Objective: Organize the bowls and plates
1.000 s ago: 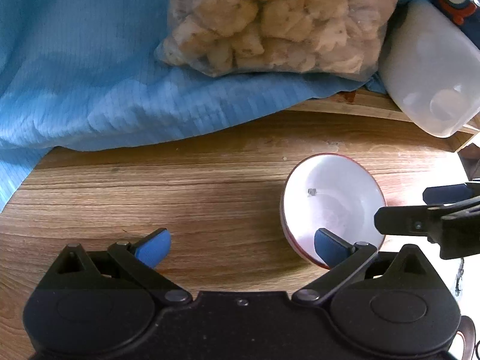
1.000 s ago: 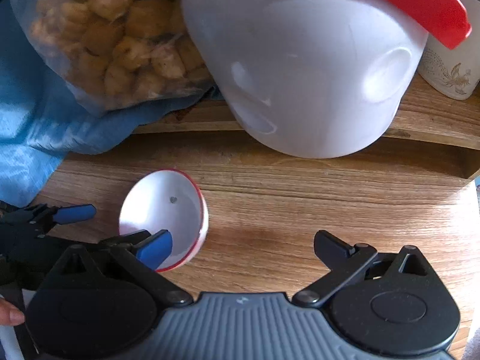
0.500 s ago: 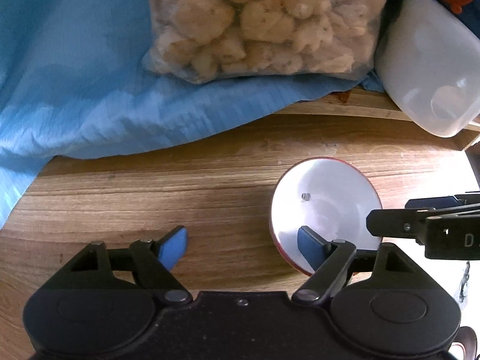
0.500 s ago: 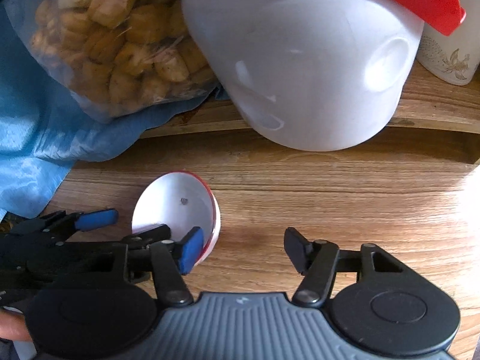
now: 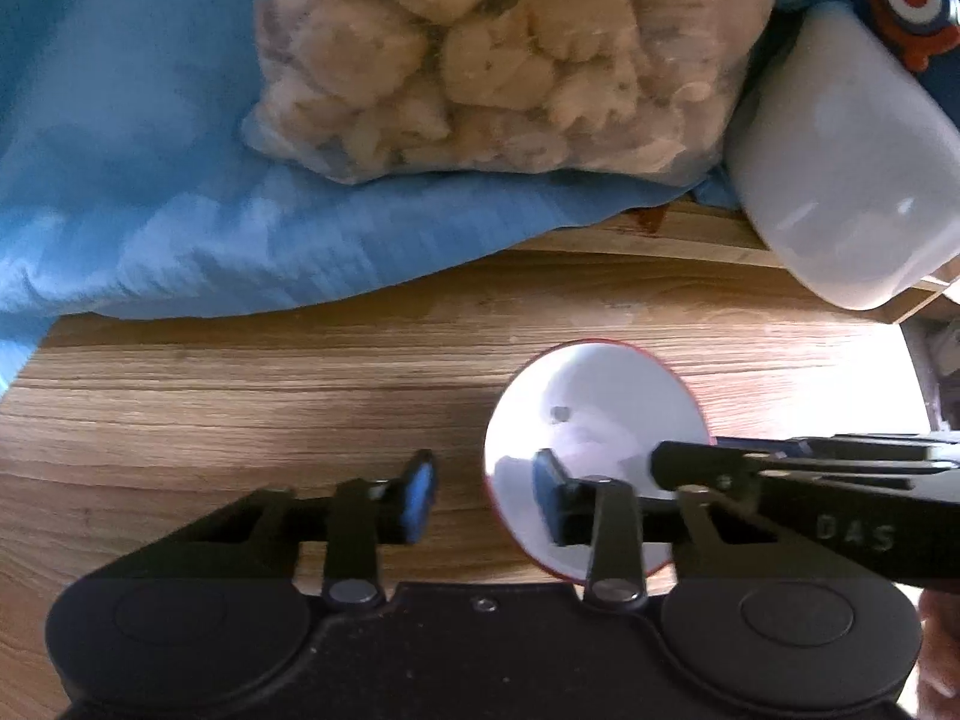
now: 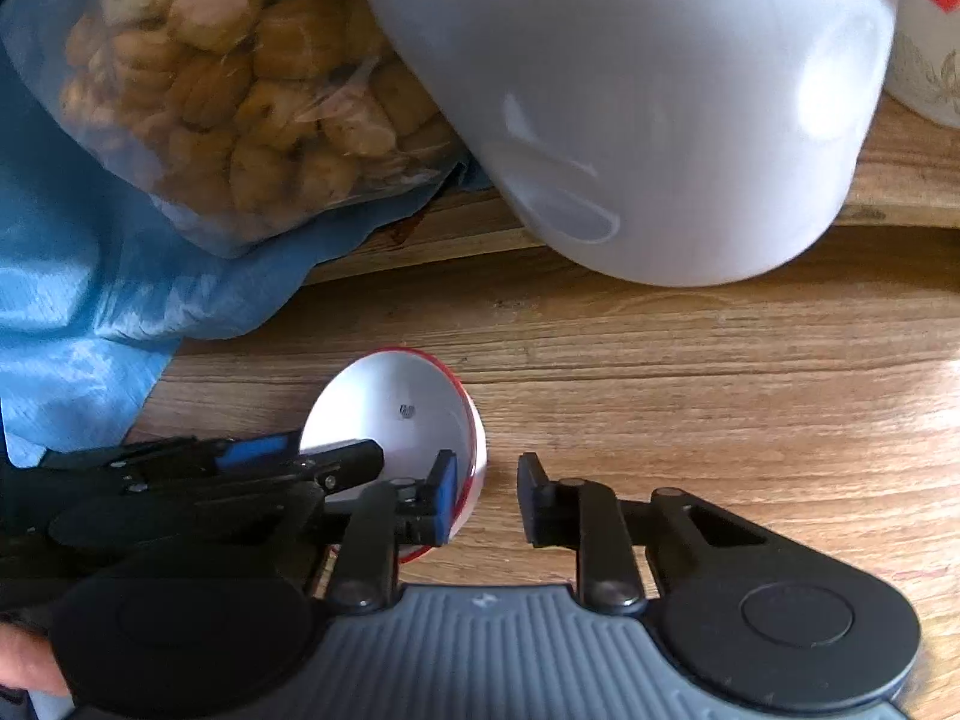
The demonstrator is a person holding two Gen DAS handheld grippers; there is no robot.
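- A small white bowl with a red rim (image 5: 600, 414) is seen on a light wooden tabletop (image 5: 240, 408), tipped so that its hollow faces the cameras, with a tiny dark speck inside it
- The left gripper (image 5: 483, 495), black with blue pads, is seen straddling the bowl's near-left rim: 1 blue pad (image 5: 546, 480) lies inside the hollow and the other (image 5: 420, 495) outside over the bare wood
- Its jaws are closing with the rim between them; a gap is still seen between the outer pad and the rim, so no clamp is shown
- The right gripper (image 6: 486, 495) is placed across the bowl's opposite edge, 1 blue pad (image 6: 447, 498) inside the hollow and the black finger (image 6: 534, 498) outside on the wood
- Its jaws are closing too, the rim caught between them; whether the pads already press on the rim cannot be told from the frames
- Each gripper is visible in the other's view, reaching in from the side over the bowl
- A crumpled blue cloth (image 5: 150, 180) is spread behind the bowl, and a clear plastic bag of pale lumpy pieces (image 5: 480, 54) rests on it
- A large white plastic jug (image 6: 660, 102) lies tilted on a raised wooden ledge (image 6: 900, 180) beyond the bowl, well apart from it
- A fingertip is glimpsed at the lower left edge of the right wrist view
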